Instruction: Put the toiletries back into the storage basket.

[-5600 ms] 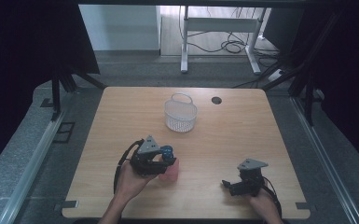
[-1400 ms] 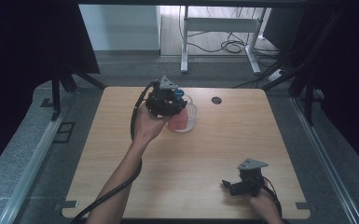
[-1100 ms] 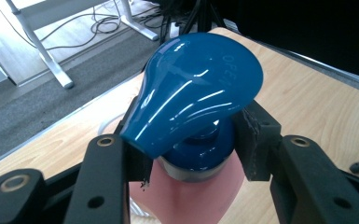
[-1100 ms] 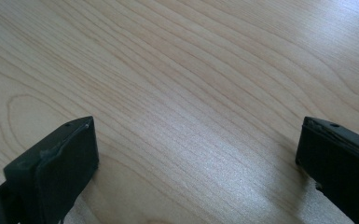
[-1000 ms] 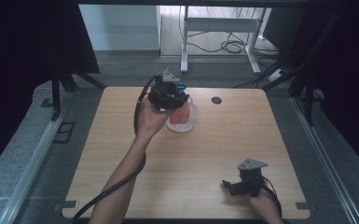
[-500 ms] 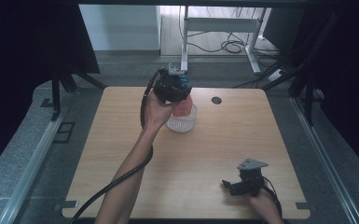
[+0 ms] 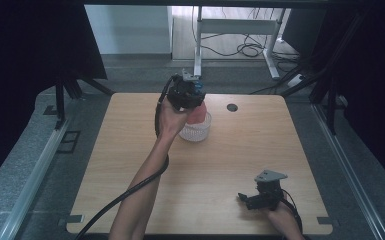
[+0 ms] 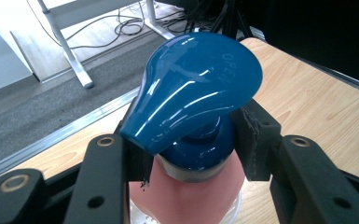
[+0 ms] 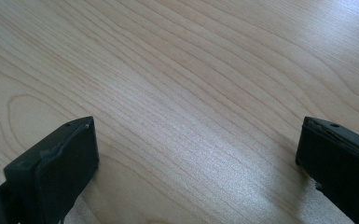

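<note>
Nearest us, the right gripper sits low on the worktop, jaws wide apart over bare wood, idle. Further out, the big change: the left gripper, which a few seconds back was at the near edge, has carried the pink bottle across and now has it in the clear basket. Jaws clamped on its neck. Bottle upright, long axis vertical, blue pump spout pointing away. Release looks next.
</note>
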The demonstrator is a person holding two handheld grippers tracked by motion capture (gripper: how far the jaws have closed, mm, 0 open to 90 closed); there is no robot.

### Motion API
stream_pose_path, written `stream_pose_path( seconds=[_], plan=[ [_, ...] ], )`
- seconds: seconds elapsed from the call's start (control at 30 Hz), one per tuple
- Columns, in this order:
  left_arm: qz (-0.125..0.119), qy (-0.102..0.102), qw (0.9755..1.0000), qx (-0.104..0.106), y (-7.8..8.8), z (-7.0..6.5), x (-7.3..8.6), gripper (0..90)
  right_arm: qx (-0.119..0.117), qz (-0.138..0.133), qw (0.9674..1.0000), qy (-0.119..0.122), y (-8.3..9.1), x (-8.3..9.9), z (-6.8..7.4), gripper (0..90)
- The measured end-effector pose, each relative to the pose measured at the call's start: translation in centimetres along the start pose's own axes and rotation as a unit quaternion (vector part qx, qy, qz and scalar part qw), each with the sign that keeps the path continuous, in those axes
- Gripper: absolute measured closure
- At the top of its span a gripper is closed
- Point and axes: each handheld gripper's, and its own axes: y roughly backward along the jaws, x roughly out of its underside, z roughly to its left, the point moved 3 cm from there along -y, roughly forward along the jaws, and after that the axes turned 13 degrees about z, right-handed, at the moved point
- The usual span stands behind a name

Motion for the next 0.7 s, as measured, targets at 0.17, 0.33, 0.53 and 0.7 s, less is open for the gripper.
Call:
stream_pose_path(
  seconds=[0.17,0.33,0.53,0.7],
  plan=[
    [0.001,0.003,1.0,-0.005,-1.0,0.0,0.1,52.9,0.0,0.0,1.0,0.0,0.0,0.0,0.0,0.0],
    [0.001,0.009,0.9999,-0.009,-1.8,0.1,0.4,52.9,0.0,0.0,1.0,0.0,0.0,0.0,0.0,0.0],
    [0.005,0.01,0.9999,-0.009,-2.7,0.0,0.9,52.9,-0.001,0.0,1.0,0.0,0.0,0.0,0.0,0.0],
    [0.009,0.011,0.9999,-0.009,-3.5,-0.1,1.4,52.9,-0.001,-0.001,1.0,0.001,0.0,0.0,0.0,0.0]
  ],
)
